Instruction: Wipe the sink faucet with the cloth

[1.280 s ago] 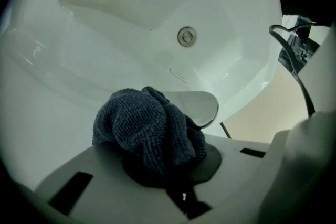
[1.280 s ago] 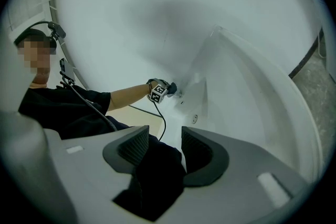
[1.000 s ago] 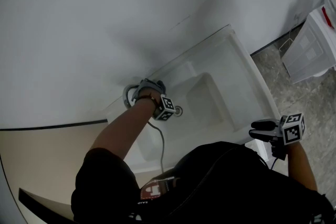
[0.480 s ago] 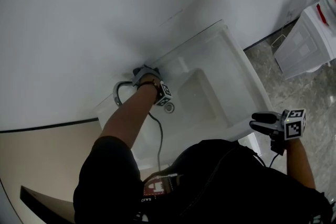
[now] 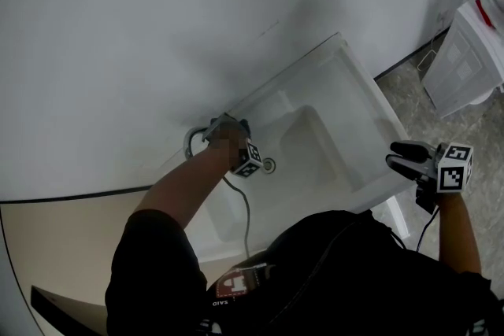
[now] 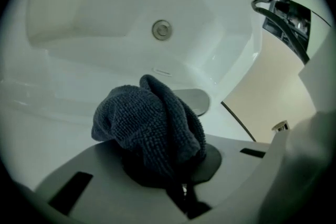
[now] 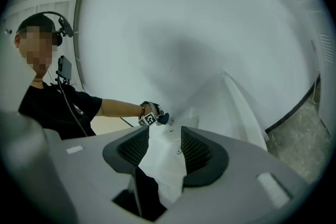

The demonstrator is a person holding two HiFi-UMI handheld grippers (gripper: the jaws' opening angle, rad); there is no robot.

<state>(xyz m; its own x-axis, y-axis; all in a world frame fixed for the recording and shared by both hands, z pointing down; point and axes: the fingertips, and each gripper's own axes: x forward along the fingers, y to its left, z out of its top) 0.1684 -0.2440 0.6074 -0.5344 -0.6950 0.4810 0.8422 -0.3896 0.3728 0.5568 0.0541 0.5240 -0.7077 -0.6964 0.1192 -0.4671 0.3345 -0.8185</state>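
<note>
Cloth (image 6: 149, 128) bunched in left hand-held gripper (image 6: 169, 162); red chest label (image 5: 230, 285) unreadable.

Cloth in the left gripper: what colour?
The cloth is dark blue-grey, plain, with a nubby looped weave. It shows best in the left gripper view.

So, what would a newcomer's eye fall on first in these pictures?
First the dark grey cloth, bunched up and clamped in the left gripper at the back corner of the white sink. Then the right gripper, with its jaws apart and nothing between them, held by the sink's near right corner.
</note>
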